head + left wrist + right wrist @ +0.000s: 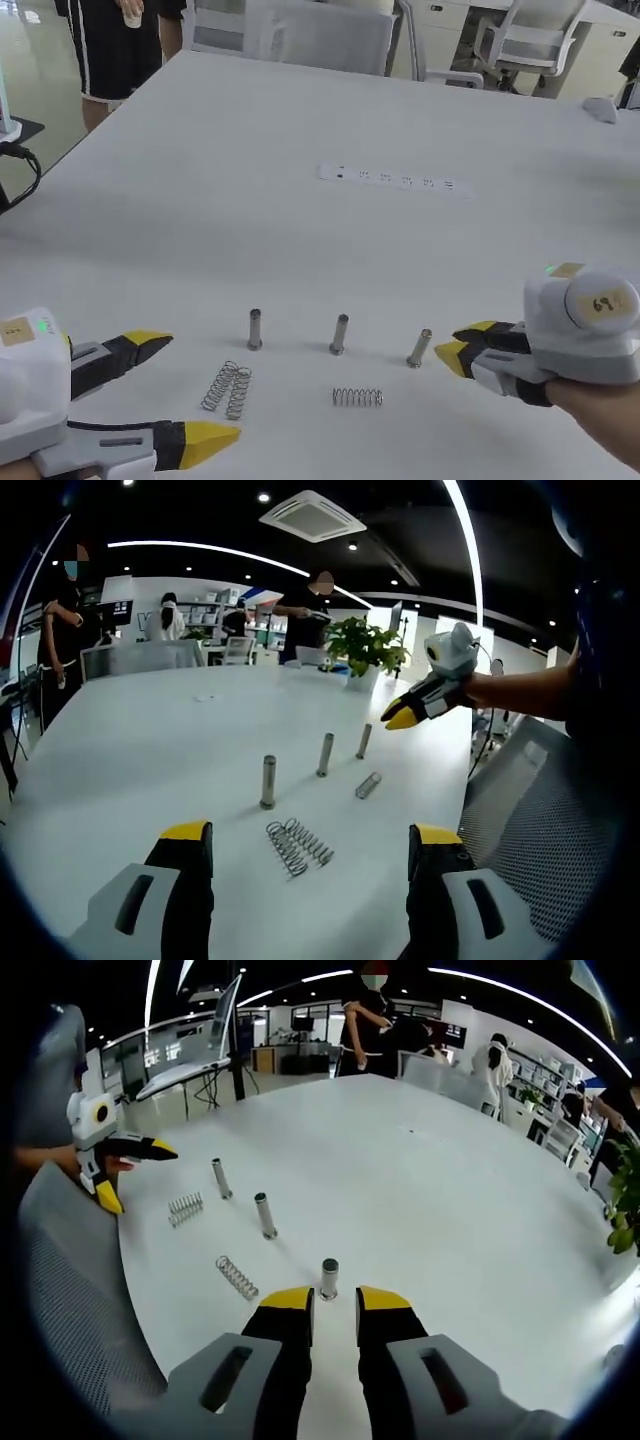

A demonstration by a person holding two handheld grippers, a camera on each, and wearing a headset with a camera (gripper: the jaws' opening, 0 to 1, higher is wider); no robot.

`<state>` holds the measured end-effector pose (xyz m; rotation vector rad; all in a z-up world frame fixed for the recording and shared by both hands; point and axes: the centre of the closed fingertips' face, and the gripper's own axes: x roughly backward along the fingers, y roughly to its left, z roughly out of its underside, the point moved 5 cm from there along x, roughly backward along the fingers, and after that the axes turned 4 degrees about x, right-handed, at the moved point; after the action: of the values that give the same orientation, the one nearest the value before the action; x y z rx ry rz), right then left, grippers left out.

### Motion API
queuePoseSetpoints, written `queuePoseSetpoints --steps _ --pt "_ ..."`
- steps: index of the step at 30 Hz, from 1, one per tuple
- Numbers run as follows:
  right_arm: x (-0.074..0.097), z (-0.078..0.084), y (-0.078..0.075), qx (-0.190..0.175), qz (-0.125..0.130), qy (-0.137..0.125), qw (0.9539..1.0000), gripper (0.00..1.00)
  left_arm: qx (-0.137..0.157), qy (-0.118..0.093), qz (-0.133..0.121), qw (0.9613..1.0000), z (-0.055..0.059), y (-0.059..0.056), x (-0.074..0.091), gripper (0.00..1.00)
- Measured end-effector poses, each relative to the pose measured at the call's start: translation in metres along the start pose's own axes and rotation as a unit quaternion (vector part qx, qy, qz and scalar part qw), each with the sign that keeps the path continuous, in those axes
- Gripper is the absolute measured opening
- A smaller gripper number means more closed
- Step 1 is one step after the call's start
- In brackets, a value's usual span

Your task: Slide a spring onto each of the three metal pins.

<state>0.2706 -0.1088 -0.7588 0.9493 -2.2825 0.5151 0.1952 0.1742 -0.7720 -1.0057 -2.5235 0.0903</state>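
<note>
We saw three smooth cylindrical metal pins [340, 334] upright on the matte white table [300, 230]. At their 6 o'clock lay two touching coiled springs [227, 388] and a third spring [357, 397]. The left gripper [310, 832] gaped wide and empty. At 3 o'clock the right gripper [448, 347] was narrowly parted and empty.

Left gripper [195, 388]: white moulded housing, with grey jaw arms that pass into black and end in yellow wedge-shaped tips. A pale square label [15, 331] and a green indicator lamp [42, 325] sit on top of the housing.

Right gripper [452, 345]: same build and colours, with a green lamp at its upper edge. Its round pale-yellow label [607, 301] carries dark digits, apparently "69", though the print is blurred.

In both gripper views, each grey jaw body bears one dark oblong slot [133, 905].
</note>
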Motion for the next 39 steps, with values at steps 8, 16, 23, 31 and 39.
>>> queuePoseSetpoints --steps 8,16,23,31,39 --pt "0.007 0.002 0.013 0.016 -0.028 -0.001 0.9995 0.15 -0.003 -0.001 0.002 1.0000 -0.003 -0.001 0.000 0.77" --pt "0.007 0.003 0.030 0.042 -0.068 -0.001 0.9968 0.17 -0.004 0.000 0.002 1.0000 -0.002 -0.002 0.000 0.77" --pt "0.001 0.000 0.043 0.066 -0.108 0.001 0.9920 0.18 -0.004 0.001 0.002 1.0000 -0.001 -0.003 0.000 0.77" --pt "-0.013 -0.005 0.056 0.106 -0.145 0.010 0.9837 0.19 -0.007 0.001 0.002 1.0000 -0.002 -0.003 0.000 0.77" --pt "-0.034 -0.007 0.064 0.139 -0.174 0.025 0.9745 0.18 -0.006 0.001 0.001 1.0000 -0.001 -0.004 0.001 0.76"
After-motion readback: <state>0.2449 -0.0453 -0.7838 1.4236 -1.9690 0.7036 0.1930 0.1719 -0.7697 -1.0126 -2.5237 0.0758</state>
